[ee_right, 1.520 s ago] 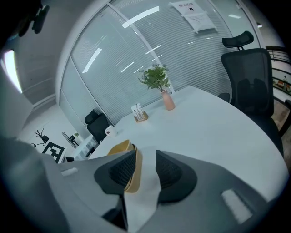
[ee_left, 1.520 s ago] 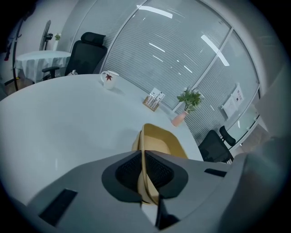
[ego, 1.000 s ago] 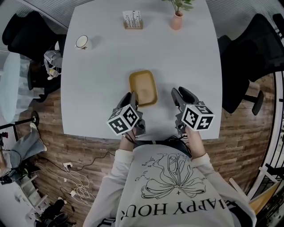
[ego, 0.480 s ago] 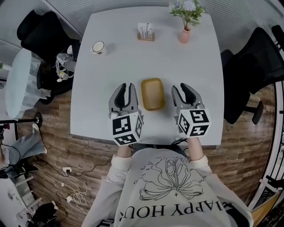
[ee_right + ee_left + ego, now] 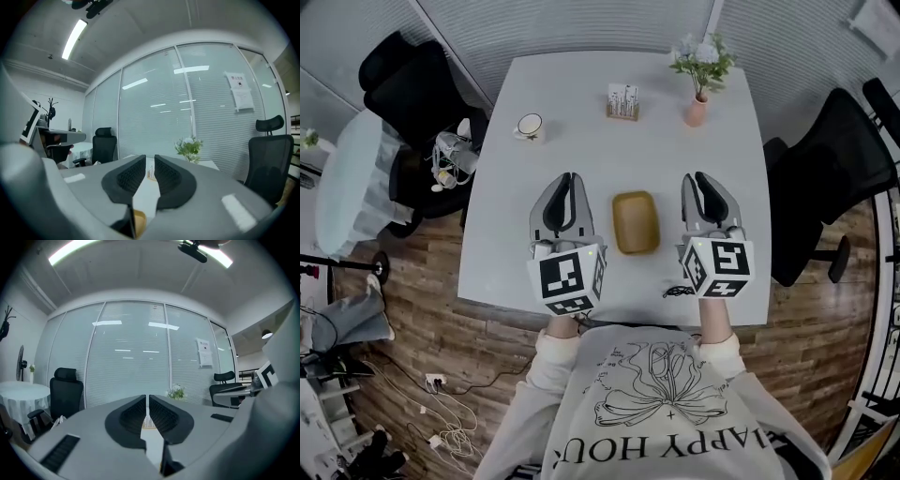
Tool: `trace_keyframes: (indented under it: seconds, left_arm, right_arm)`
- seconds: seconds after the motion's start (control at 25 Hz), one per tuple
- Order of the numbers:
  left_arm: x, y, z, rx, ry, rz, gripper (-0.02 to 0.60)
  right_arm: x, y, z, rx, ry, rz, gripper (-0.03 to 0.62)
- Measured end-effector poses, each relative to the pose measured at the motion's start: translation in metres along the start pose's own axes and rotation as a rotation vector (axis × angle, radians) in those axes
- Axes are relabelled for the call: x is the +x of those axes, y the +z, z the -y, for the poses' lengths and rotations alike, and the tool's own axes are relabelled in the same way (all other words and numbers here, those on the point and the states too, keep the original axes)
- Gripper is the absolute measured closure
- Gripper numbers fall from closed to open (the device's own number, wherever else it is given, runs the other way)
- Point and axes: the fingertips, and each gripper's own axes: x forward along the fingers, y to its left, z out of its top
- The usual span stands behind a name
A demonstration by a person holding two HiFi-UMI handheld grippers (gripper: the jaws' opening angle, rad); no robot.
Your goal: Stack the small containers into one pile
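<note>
A tan, shallow container (image 5: pixel 636 222) lies on the white table (image 5: pixel 581 159) between my two grippers; whether it is one container or a nested pile I cannot tell. My left gripper (image 5: pixel 565 180) hovers to its left, jaws together with nothing in them, and points at the far glass wall (image 5: pixel 146 398). My right gripper (image 5: pixel 707 179) hovers to the container's right. Its jaws are closing, a narrow gap still shows between them (image 5: pixel 150 161), and nothing is in the gap. A corner of the tan container (image 5: pixel 138 220) shows low in the right gripper view.
At the table's far side stand a white cup (image 5: pixel 530 126), a small card holder (image 5: pixel 623 103) and a pink vase with flowers (image 5: pixel 698 105). Black office chairs (image 5: pixel 825 178) stand on both sides of the table. Cables lie on the wooden floor (image 5: pixel 441 384).
Both grippers have drawn away from the container and now sit level on either side of it. The left one left the tray's near corner. The head view has pulled back.
</note>
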Motion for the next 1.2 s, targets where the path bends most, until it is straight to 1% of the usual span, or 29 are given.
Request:
trace_keyframes:
  seconds: [0.04,0.16,0.2,0.32,0.48,0.92,1.2]
  left_arm:
    - [-0.001,0.004,-0.001,0.004,0.000,0.007,0.557]
    - [-0.004,0.014,-0.006,0.009,0.002,0.023,0.567]
    - [-0.005,0.017,-0.008,0.009,0.004,0.030,0.569]
    - [-0.006,0.025,-0.014,0.005,0.010,0.045,0.572]
    - [-0.007,0.032,-0.022,0.004,0.024,0.056,0.575]
    - [-0.005,0.030,-0.026,-0.002,0.020,0.052,0.575]
    - [-0.004,0.025,-0.023,-0.004,0.010,0.038,0.574]
  right_arm:
    - [0.001,0.006,0.000,-0.007,-0.011,0.013,0.534]
    - [0.003,0.020,-0.002,-0.030,-0.032,0.045,0.541]
    - [0.004,0.024,-0.003,-0.034,-0.035,0.057,0.558]
    - [0.005,0.036,-0.006,-0.039,-0.039,0.100,0.579]
    - [0.006,0.047,-0.010,-0.045,-0.044,0.133,0.582]
    - [0.006,0.047,-0.016,-0.038,-0.045,0.132,0.583]
    - [0.005,0.044,-0.013,-0.021,-0.057,0.133,0.583]
